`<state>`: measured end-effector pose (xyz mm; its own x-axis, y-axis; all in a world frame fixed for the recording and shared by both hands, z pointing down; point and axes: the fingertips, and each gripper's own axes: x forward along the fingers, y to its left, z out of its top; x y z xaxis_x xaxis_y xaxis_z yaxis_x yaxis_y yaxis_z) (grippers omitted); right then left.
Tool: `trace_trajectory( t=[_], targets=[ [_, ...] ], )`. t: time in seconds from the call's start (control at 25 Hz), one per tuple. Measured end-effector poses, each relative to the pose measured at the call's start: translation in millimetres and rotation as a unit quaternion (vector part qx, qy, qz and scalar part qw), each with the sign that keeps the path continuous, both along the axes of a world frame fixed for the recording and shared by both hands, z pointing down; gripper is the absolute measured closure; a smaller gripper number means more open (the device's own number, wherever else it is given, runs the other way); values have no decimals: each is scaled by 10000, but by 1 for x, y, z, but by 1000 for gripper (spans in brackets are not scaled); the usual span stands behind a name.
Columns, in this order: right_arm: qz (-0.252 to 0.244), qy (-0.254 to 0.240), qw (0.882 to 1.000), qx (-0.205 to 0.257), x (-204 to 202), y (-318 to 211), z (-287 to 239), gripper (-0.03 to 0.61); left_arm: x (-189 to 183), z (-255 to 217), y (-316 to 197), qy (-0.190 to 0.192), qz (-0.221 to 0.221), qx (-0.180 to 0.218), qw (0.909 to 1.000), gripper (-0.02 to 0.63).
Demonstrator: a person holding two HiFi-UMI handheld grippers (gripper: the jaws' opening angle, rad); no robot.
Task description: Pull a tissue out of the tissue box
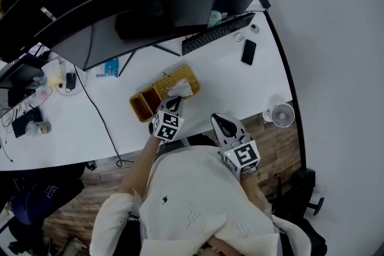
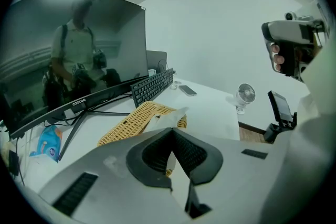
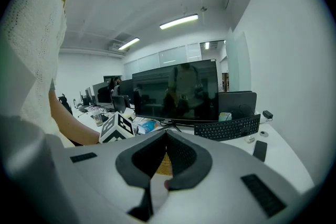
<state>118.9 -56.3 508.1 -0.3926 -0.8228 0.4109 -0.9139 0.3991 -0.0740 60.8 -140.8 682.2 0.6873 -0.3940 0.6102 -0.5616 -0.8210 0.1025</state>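
Broadly, we look down on a white desk (image 1: 240,87) that carries a wide curved monitor (image 1: 138,9), with a black keyboard (image 1: 217,33) in front of it. Nearer to us, out on the middle of the desk, sits the wicker tissue box (image 1: 177,76). Our left gripper (image 1: 174,102) reaches over its near end, jaws clenched on the white tissue (image 1: 182,89) that stands up from the box's top. Our right gripper (image 1: 216,119) hangs near the desk's near edge, apart from the box, jaws pressed together with nothing in them. Smaller things lie off to the right: a little white fan (image 1: 282,115) at the desk's edge and a dark phone (image 1: 248,52) near the keyboard's end.
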Motion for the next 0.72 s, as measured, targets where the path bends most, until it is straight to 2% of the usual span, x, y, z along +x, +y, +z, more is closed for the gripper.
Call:
trace_trajectory(
  t=[0.72],
  targets=[
    [-439,17,9990,8,-9,-6,1,577,-8,-10,7,112,-278,60,9995,601]
  ],
)
